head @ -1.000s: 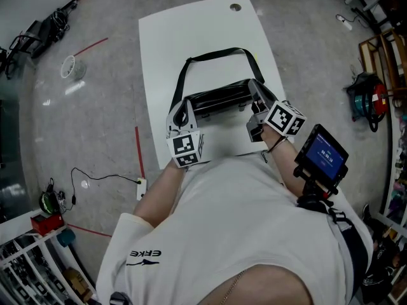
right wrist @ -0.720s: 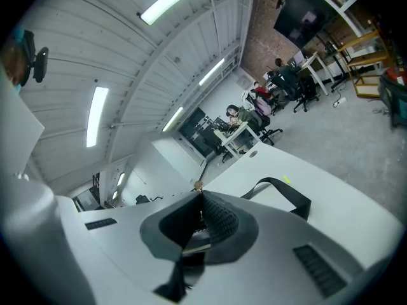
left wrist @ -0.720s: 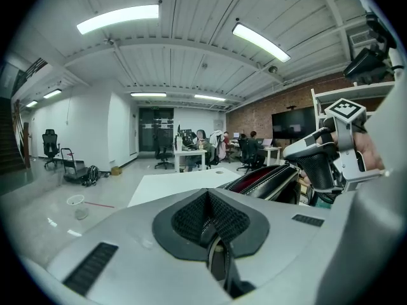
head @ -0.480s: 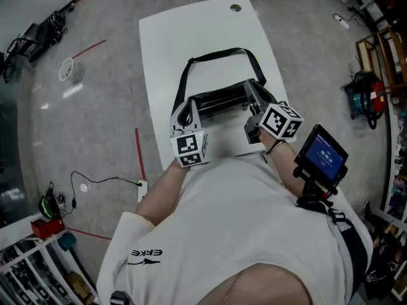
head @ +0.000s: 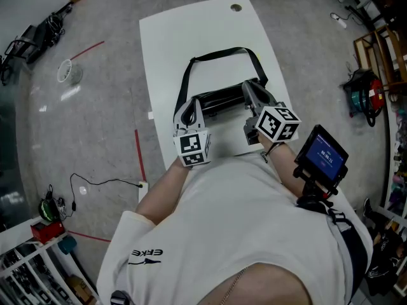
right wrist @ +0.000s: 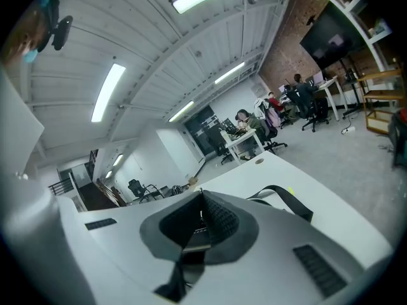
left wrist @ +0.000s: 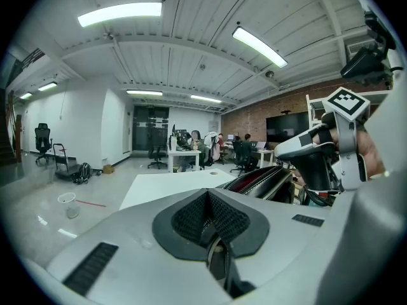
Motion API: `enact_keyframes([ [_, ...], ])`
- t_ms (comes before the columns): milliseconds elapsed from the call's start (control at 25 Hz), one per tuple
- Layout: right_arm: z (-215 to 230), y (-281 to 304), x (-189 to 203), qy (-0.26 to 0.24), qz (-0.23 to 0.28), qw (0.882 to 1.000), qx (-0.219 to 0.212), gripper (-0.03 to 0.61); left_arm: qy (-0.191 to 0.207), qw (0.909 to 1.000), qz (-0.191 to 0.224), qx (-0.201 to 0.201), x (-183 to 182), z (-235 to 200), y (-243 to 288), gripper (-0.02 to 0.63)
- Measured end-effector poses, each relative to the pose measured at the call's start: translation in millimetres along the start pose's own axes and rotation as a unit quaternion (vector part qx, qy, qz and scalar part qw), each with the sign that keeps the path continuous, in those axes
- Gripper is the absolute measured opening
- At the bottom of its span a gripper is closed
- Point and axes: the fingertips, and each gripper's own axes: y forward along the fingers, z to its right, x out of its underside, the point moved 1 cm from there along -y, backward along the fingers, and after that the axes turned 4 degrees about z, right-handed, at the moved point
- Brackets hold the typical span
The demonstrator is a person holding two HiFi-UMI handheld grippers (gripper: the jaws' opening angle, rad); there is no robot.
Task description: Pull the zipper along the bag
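Head view: black bag (head: 222, 99) lies mid-table on the white table (head: 184, 30), its long strap (head: 219, 54) looped toward the top of the frame. Left gripper (head: 189, 114) is at the bag's left end and right gripper (head: 248, 94) at its right end, both touching the bag, with the marker cubes just below them near the person's white shirt (head: 235, 221). A small screen device (head: 323, 156) sits on the right forearm at right of frame. Left gripper view: jaws pressed together, pads (left wrist: 226, 218) meeting in a line, with a thin metal piece (left wrist: 215, 259) pinched low between them; can't tell for sure if it is the zipper pull. The bag shows centre-right in that view, top open with red lining inside, and the right gripper is beside it at the right edge. Right gripper view: jaws closed on a dark tab (right wrist: 193, 241), with a black strip (right wrist: 173, 279) hanging under it toward the bottom of the frame; the bag's strap lies on the table behind, right of centre. Gray floor around the table has red tape lines (head: 138, 152) and a white cup (head: 66, 72) at upper left.
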Motion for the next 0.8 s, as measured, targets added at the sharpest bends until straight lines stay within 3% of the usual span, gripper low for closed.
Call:
enact_keyframes([
  [800, -33, 4, 15, -0.028, -0.021, 0.999, -0.032, 0.009, 0.003, 0.9989, 0.003, 0.048, -3, 32, 13, 0.003],
])
